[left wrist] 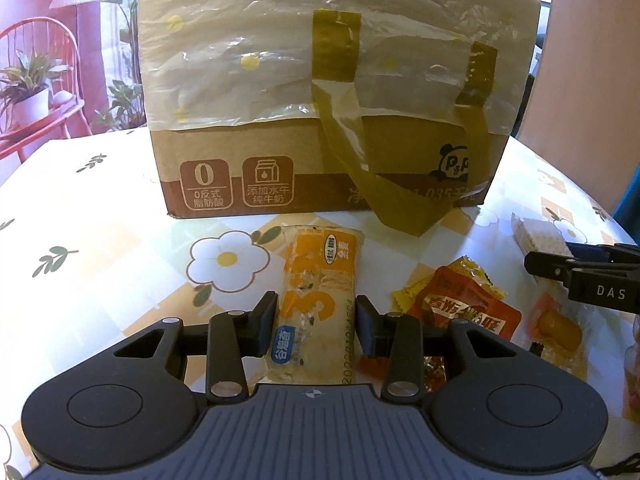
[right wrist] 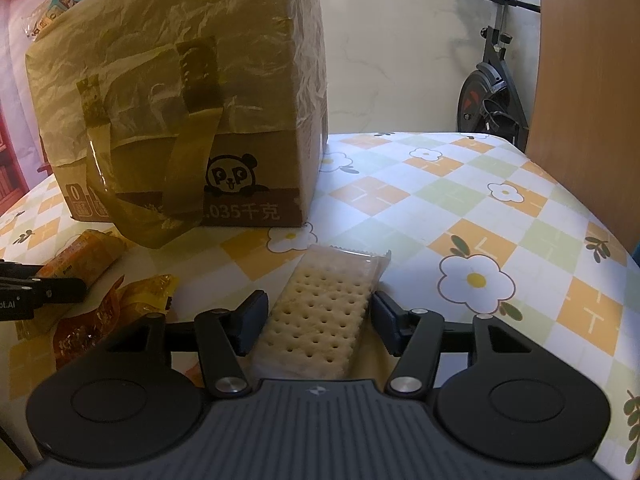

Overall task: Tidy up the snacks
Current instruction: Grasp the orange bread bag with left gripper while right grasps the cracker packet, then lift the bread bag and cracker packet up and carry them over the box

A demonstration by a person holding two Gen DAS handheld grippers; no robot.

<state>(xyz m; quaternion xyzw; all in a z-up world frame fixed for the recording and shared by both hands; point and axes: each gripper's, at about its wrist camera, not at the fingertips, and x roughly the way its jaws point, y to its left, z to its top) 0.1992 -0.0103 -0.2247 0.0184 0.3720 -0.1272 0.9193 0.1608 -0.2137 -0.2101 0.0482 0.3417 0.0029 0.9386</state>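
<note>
Left tool (left wrist: 316, 320) pinching an orange-and-cream wrapped snack bar (left wrist: 320, 292), long and narrow, printed with a big orange "3" and a blue label, lying lengthwise on the flowered table (left wrist: 120, 240) just before the cardboard box (left wrist: 320, 120). Right tool (right wrist: 320, 312) straddling a clear-wrapped cracker pack (right wrist: 320, 320), pale and dotted with holes, left pad touching, right pad a little off; grip uncertain. Beside the bar, a crumpled red-orange sachet (left wrist: 464, 304) and a small orange-wrapped sweet (left wrist: 556, 324).
</note>
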